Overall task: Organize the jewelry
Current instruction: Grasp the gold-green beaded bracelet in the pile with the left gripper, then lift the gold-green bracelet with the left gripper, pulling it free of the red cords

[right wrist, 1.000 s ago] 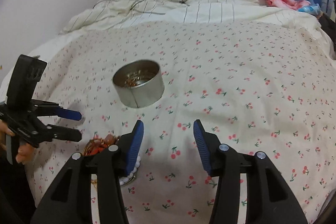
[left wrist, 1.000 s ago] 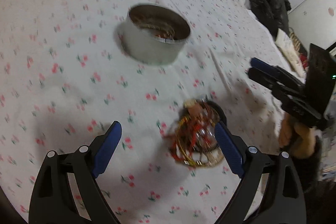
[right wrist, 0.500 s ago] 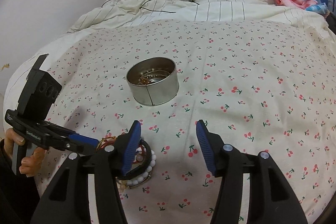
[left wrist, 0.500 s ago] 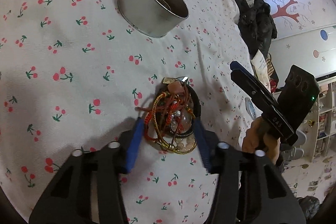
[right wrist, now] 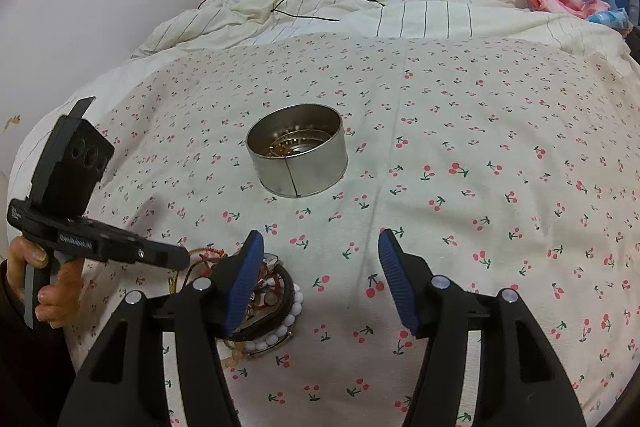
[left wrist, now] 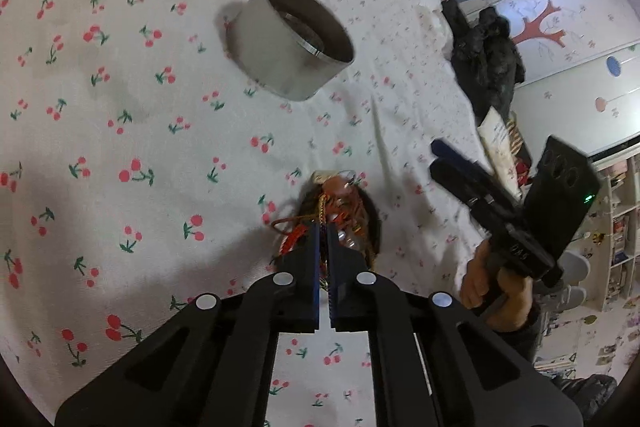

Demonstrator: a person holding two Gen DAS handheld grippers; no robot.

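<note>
Left tool (left wrist: 323, 227) clenched on what seems a cord in the jewelry pile (left wrist: 340, 215); right tool (right wrist: 320, 251) released, jaws just widening.

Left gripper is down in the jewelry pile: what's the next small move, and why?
Probably lift a little. The left gripper has just closed, fingers together on strands of the jewelry pile, which lies on the bedspread. The tin stands apart, farther up the bed, open, with pieces already inside. A short lift would show what comes away.
</note>
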